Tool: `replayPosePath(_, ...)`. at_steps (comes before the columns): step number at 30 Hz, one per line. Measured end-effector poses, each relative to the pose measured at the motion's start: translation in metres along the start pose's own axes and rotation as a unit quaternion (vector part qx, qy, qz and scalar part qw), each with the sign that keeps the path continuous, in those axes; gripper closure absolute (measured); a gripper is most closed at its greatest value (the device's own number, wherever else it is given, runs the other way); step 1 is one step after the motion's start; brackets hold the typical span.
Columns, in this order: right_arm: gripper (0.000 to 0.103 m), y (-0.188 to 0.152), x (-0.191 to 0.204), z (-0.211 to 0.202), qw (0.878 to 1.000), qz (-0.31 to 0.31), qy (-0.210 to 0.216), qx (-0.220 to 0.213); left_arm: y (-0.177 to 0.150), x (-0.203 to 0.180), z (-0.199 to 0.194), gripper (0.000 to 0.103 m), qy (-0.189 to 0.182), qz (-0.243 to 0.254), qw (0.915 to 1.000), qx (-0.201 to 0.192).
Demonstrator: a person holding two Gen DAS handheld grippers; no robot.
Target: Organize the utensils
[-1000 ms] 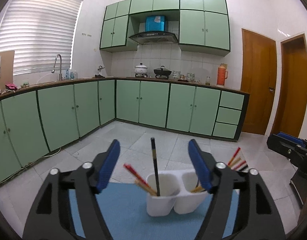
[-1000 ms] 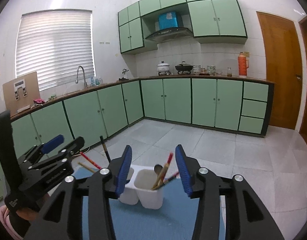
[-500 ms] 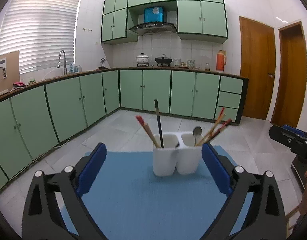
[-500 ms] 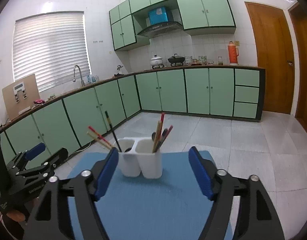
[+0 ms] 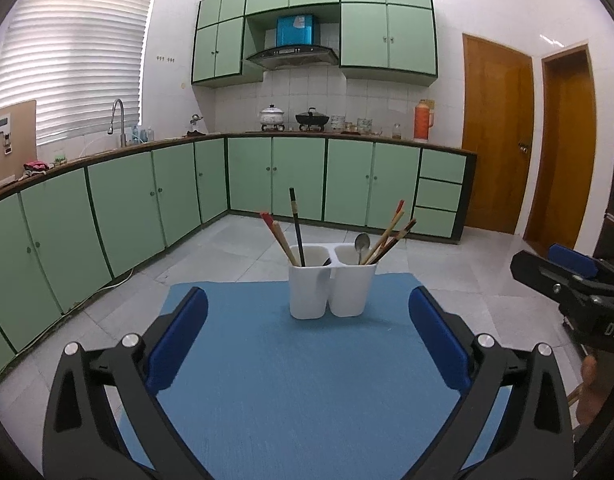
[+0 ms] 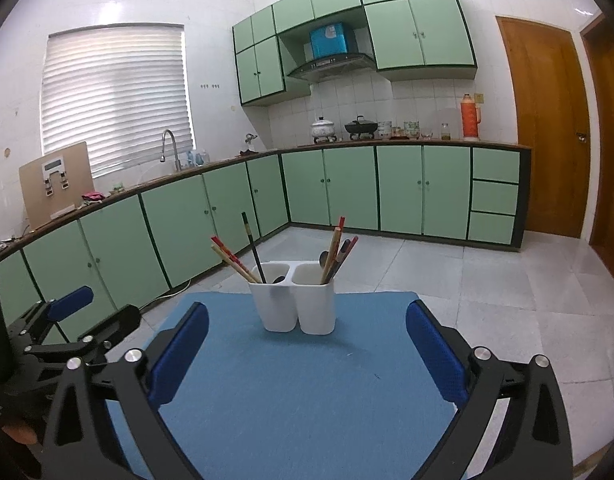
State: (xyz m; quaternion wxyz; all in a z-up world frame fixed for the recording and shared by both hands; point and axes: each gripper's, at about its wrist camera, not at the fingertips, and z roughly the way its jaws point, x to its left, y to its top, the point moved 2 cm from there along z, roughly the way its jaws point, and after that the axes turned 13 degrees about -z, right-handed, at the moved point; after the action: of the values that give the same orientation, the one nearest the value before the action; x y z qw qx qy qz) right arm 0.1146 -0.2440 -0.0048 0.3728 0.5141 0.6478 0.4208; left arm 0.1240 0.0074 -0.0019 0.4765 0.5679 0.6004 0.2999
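Observation:
A white two-compartment holder (image 5: 331,292) (image 6: 295,300) stands upright at the far end of a blue mat (image 5: 307,380). Its left cup holds red-tipped chopsticks (image 5: 277,234) and a black chopstick (image 5: 295,224). Its right cup holds a metal spoon (image 5: 362,242) and more chopsticks (image 5: 391,232). My left gripper (image 5: 308,298) sits back from the holder, its jaws opening wide with nothing between them. My right gripper (image 6: 307,309) is likewise back from it, jaws opening and empty. Each gripper shows at the other view's edge: the right gripper (image 5: 547,260), the left gripper (image 6: 101,308).
Green base cabinets (image 5: 147,208) run along the left and back walls under a counter with a sink tap (image 5: 117,120), pots (image 5: 311,118) and an orange flask (image 5: 423,122). Two wooden doors (image 5: 499,136) stand at the right. Pale floor tiles (image 6: 487,280) surround the mat.
Both grippers have drawn back from the holder and their jaws have spread much wider. The holder now looks smaller and farther off, and far more of the mat is in view.

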Motion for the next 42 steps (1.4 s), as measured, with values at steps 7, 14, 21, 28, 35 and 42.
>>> replayPosePath(7, 0.006, 0.004, 0.003, -0.024, 1.000, -0.001, 0.001, -0.015, 0.006, -0.004, -0.025, 0.005, -0.010, -0.007, 0.9998, -0.016)
replayPosePath(14, 0.006, 0.009, 0.012, -0.047, 0.999, -0.015, 0.001, -0.034, 0.010, -0.009, -0.043, 0.005, -0.011, -0.009, 0.9996, -0.026)
replayPosePath(21, 0.006, 0.011, 0.015, -0.063, 0.999, -0.022, 0.001, -0.047, 0.011, -0.014, -0.058, 0.005, -0.015, -0.005, 0.9992, -0.037)
replayPosePath(28, 0.006, 0.011, 0.018, -0.069, 0.998, -0.034, -0.002, -0.049, 0.007, -0.019, -0.068, 0.005, -0.014, -0.001, 0.9988, -0.046)
replayPosePath(35, 0.006, 0.011, 0.020, -0.070, 0.998, -0.039, -0.001, -0.050, 0.008, -0.021, -0.071, 0.005, -0.014, 0.004, 0.9988, -0.047)
replayPosePath(42, 0.006, 0.011, 0.019, -0.071, 0.998, -0.040, -0.002, -0.052, 0.008, -0.021, -0.072, 0.005, -0.014, 0.005, 0.9987, -0.050)
